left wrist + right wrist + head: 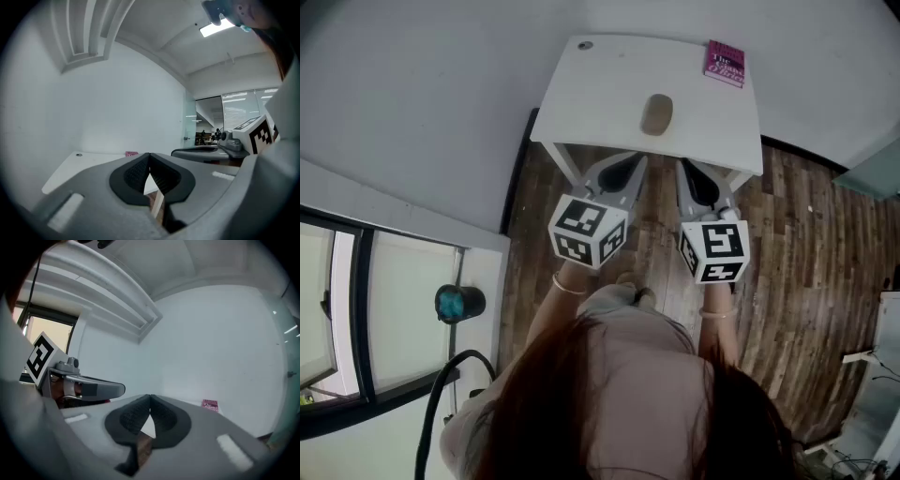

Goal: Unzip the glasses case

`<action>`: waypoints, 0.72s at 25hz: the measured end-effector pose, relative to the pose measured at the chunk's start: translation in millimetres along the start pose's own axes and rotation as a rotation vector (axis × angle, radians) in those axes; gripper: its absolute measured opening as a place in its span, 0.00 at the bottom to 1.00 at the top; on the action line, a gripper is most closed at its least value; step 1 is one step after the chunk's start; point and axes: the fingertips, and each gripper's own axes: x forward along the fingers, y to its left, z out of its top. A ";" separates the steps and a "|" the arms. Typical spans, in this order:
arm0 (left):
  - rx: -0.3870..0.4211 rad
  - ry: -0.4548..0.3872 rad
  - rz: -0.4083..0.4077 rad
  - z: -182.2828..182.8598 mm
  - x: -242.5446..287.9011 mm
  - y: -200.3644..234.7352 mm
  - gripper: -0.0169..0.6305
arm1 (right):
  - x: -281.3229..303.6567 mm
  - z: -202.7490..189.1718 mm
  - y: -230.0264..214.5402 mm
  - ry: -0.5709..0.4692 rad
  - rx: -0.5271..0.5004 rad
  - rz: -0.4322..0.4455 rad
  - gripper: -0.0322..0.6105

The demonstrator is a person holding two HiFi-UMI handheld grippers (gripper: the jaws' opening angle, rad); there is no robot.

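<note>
The glasses case (656, 114) is set near the middle of the bench (581, 103). A book (725, 63) is laid at the far right corner, well apart from it. The left tongs (630, 164) and right tongs (689, 169) are held side by side at the near edge, short of the case.

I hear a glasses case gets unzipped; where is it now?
In the head view, the glasses case lies near the middle of the white table, with the pink book beyond it to the right.
</note>
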 end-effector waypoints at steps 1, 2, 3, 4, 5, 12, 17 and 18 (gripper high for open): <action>-0.005 0.003 -0.002 -0.6 1.8 4.0 0.04 | 2.7 0.6 0.3 -0.007 0.016 0.001 0.05; -0.009 0.006 -0.005 -1.2 3.6 7.9 0.04 | 5.3 1.0 0.5 -0.013 0.035 0.003 0.05; -0.013 0.010 -0.009 -1.8 5.5 11.8 0.04 | 7.9 1.2 0.6 -0.016 0.056 0.006 0.05; -0.015 0.013 -0.014 -2.3 7.5 15.5 0.04 | 10.5 1.5 0.5 -0.017 0.077 0.009 0.05; -0.015 0.016 -0.019 -2.8 9.6 19.3 0.04 | 13.4 2.0 0.0 -0.017 0.089 0.008 0.05; -0.008 0.029 -0.051 -7.5 21.6 48.3 0.04 | 40.4 -2.3 -2.5 0.013 0.074 -0.056 0.05; -0.025 0.042 -0.067 -11.4 30.8 65.0 0.04 | 56.3 -5.6 -8.9 0.005 0.115 -0.097 0.05; -0.028 0.047 -0.069 -13.0 33.2 67.5 0.04 | 58.8 -7.0 -11.5 0.005 0.129 -0.104 0.05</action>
